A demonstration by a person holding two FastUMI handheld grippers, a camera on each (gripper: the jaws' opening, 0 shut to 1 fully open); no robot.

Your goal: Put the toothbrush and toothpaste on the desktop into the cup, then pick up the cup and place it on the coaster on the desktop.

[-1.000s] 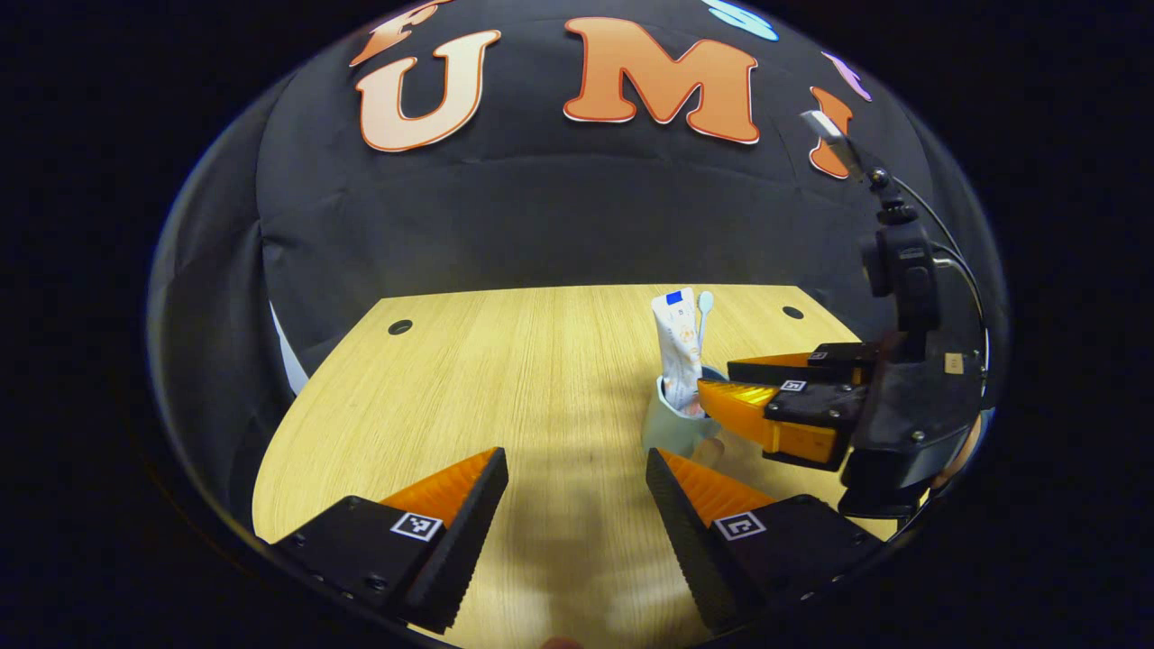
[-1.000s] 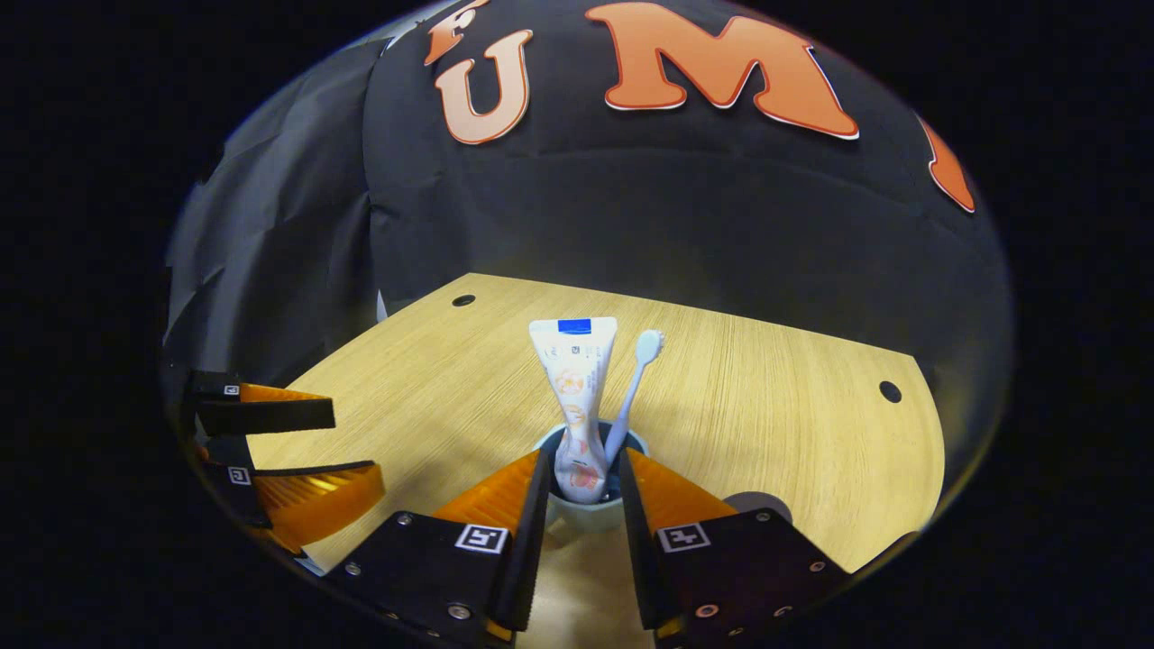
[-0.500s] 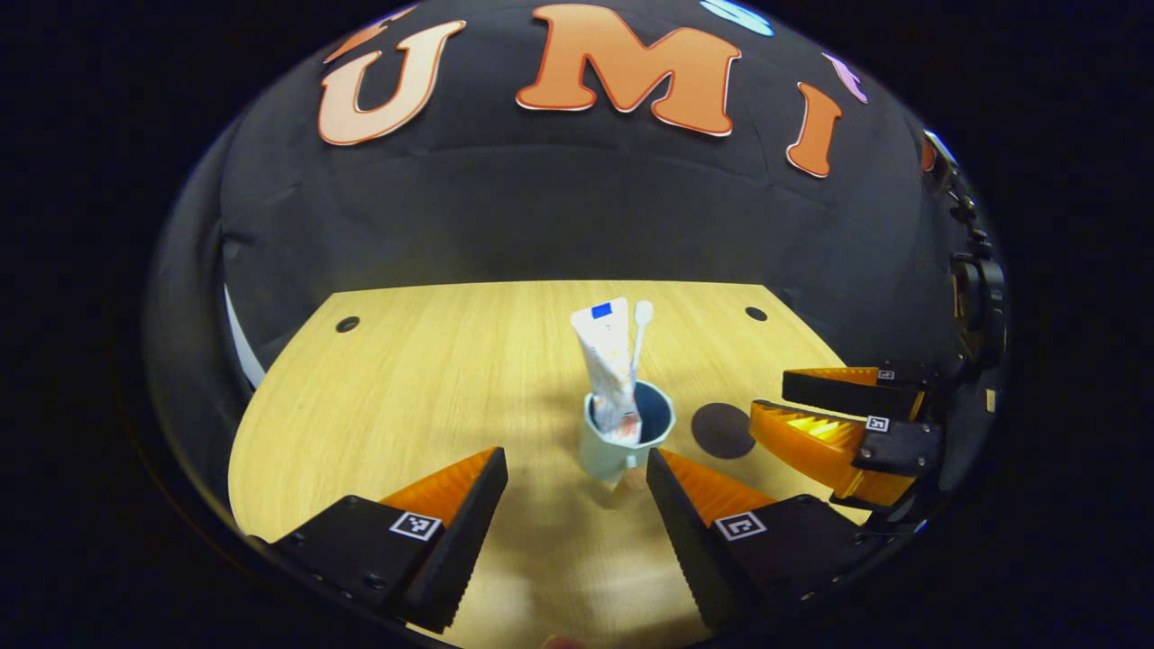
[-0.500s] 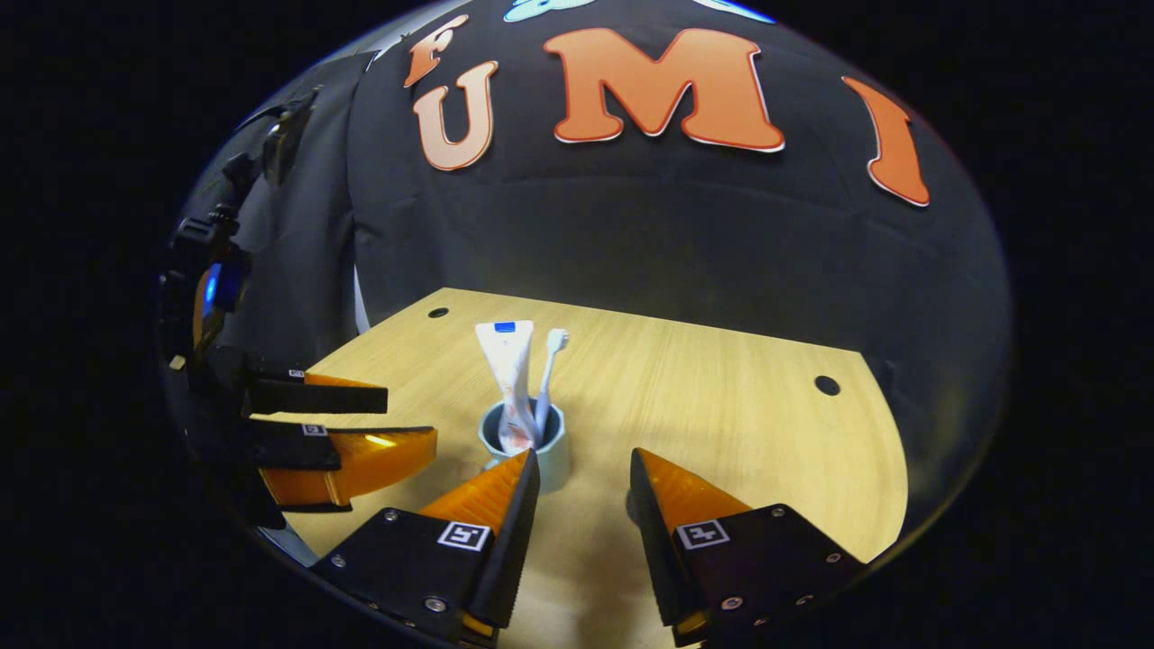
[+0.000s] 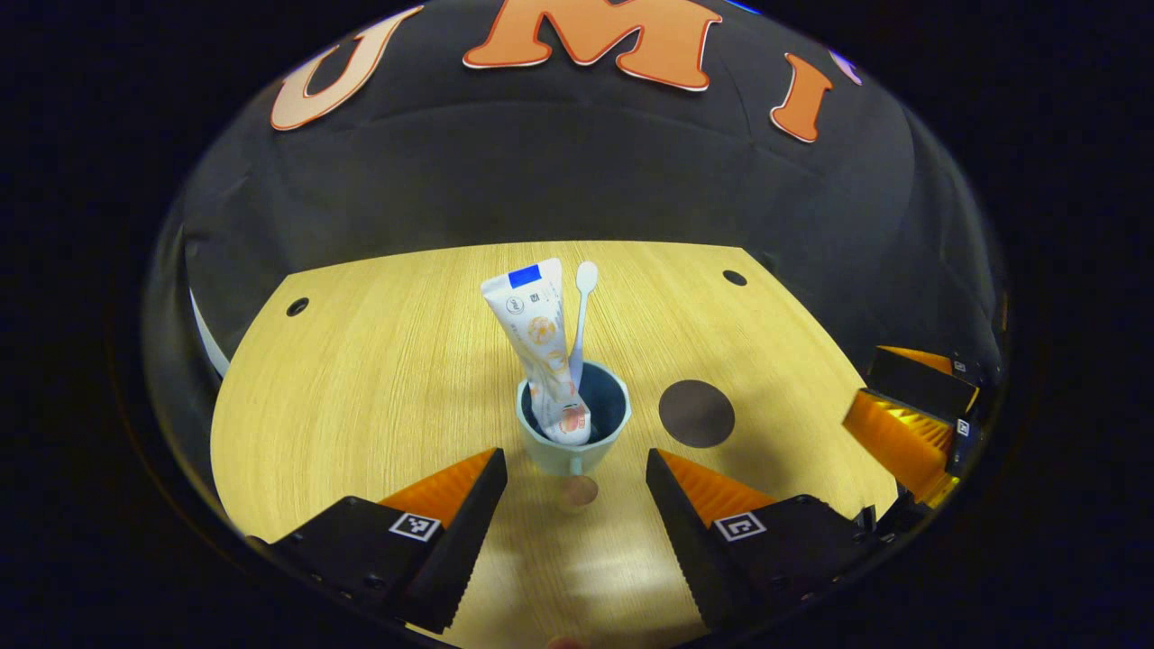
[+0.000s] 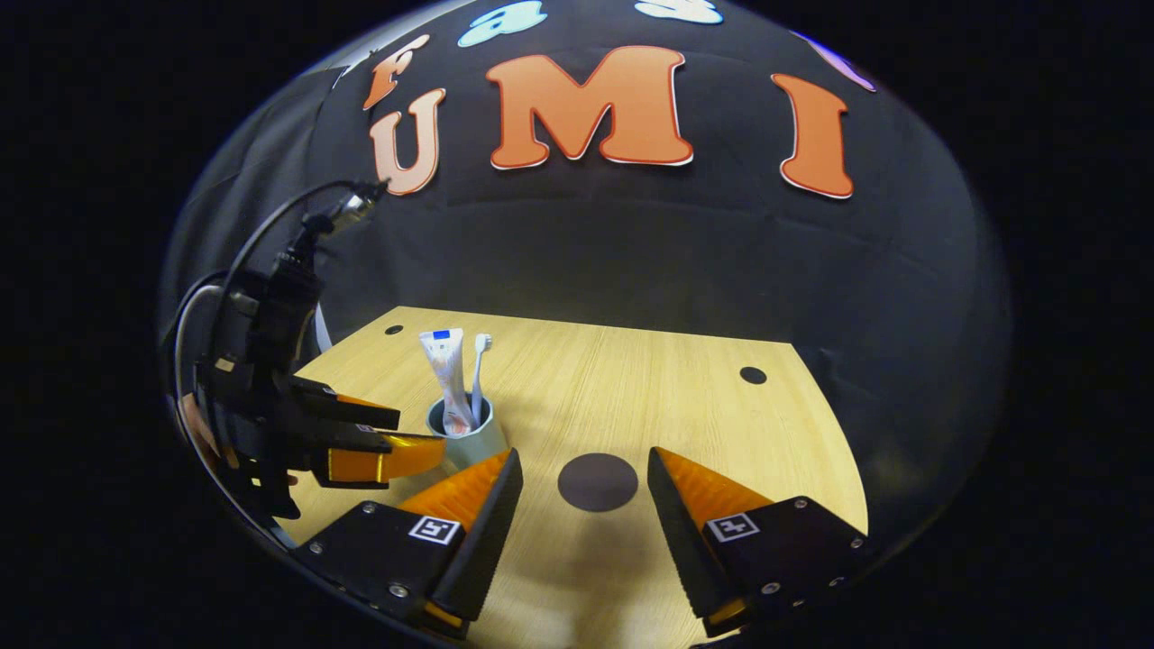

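Cup [image 5: 573, 431] stands on the wooden surface [image 5: 379, 379], with the toothpaste [image 5: 539, 347] and toothbrush [image 5: 581, 320] upright inside it, both leaning against the rim. Just to its right lies the dark round coaster [image 5: 696, 413], bare and apart from the cup. The left gripper [image 5: 575, 491] hovers before the cup, fingers spread wide and holding nothing, the cup's handle between them. The right gripper [image 6: 584, 487] points at the coaster, fingers likewise wide apart and empty. Three small holes [image 5: 297, 306] mark the surface near its far corners.
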